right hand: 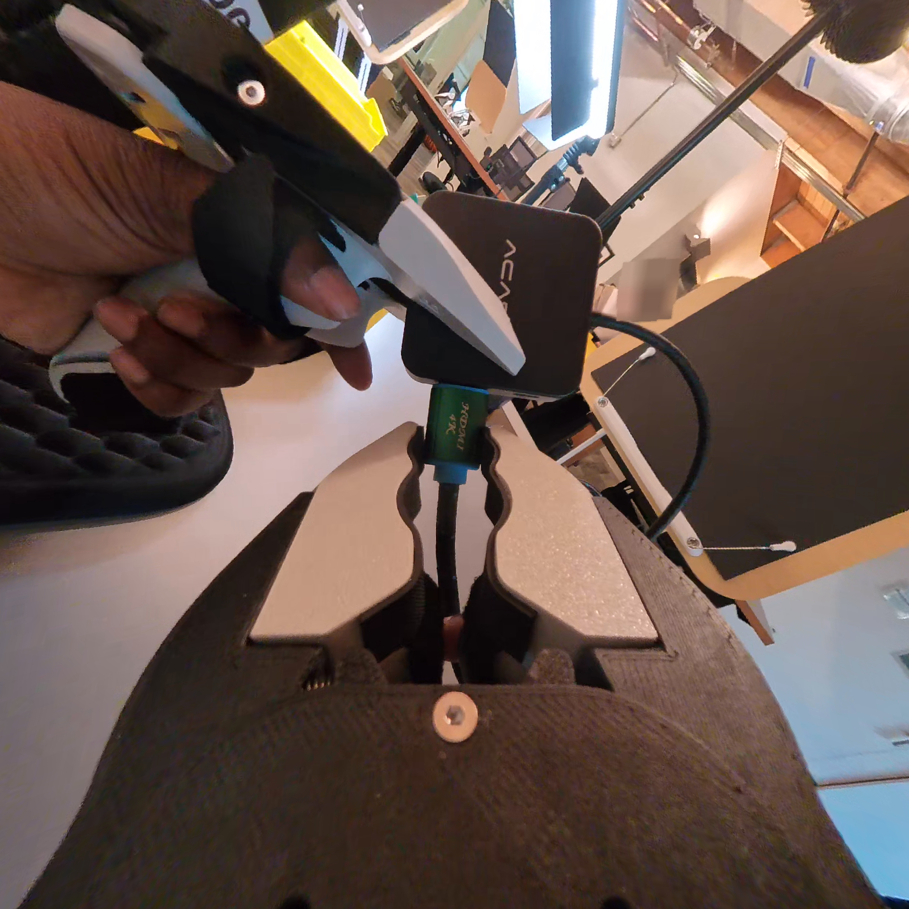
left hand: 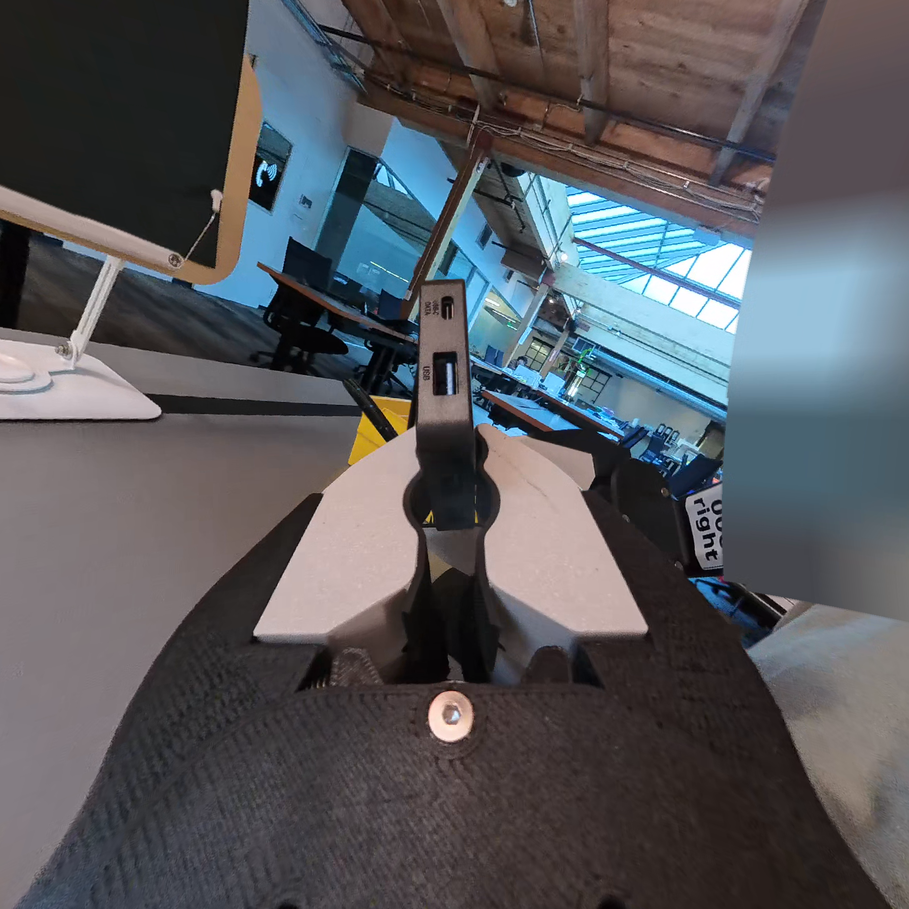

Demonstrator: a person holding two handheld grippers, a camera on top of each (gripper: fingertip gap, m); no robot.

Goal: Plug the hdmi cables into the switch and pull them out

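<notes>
A yellow bin (right hand: 324,74) sits at eleven o'clock, beyond the pale worktop (right hand: 295,442). The left tool (left hand: 445,472) clamps the flat matte-black switch (left hand: 442,354) on edge, long axis toward twelve. The right tool (right hand: 451,442) grips the green metallic HDMI plug (right hand: 455,423), seated in the switch's lower edge; its braided cable trails toward six.

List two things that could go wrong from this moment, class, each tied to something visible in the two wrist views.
1. The left gripper pinches the black switch only near one edge, held in the air; a push or pull on the plug could twist it loose.
2. The right gripper grips the green HDMI plug at the switch's port; an off-axis force might strain it.
</notes>
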